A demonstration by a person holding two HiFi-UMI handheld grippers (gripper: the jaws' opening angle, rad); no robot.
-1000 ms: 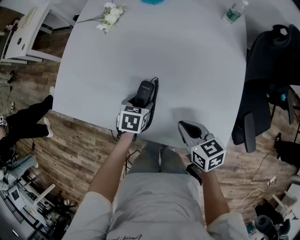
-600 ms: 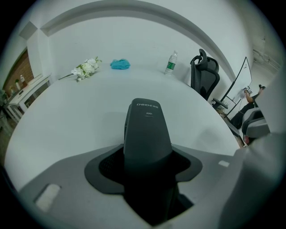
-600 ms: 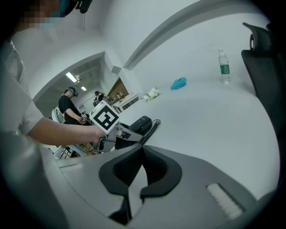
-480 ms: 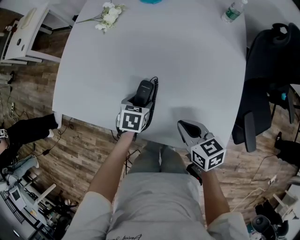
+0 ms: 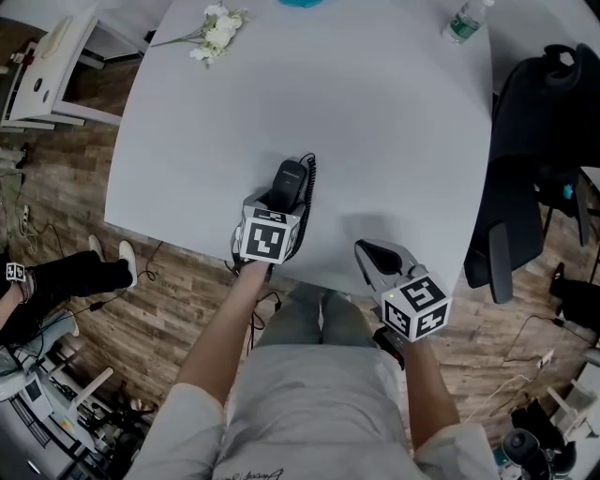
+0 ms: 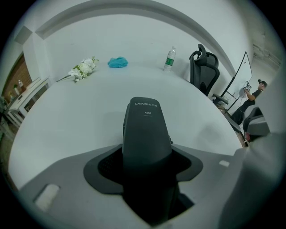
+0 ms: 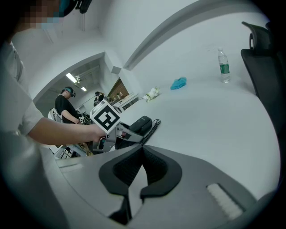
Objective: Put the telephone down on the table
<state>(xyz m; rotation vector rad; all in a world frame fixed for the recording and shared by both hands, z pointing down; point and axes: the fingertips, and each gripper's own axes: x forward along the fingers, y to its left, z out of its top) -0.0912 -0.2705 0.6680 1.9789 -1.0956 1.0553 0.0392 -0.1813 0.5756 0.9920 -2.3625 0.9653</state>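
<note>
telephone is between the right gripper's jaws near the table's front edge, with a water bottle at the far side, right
No: the telephone is between the left gripper's jaws, as the left gripper view shows; the right gripper's jaws are shut and empty. It is near the table's front edge, with a water bottle at the far side.

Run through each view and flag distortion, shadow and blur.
Head view: evenly lit, sharp, a faint shadow on the table by the right tongs. Left gripper view: fisheye bending, dark corners, the telephone sharp but its near end lost in shadow. Right gripper view: same bending, a mosaic patch top left, the bottle crisp.
</note>
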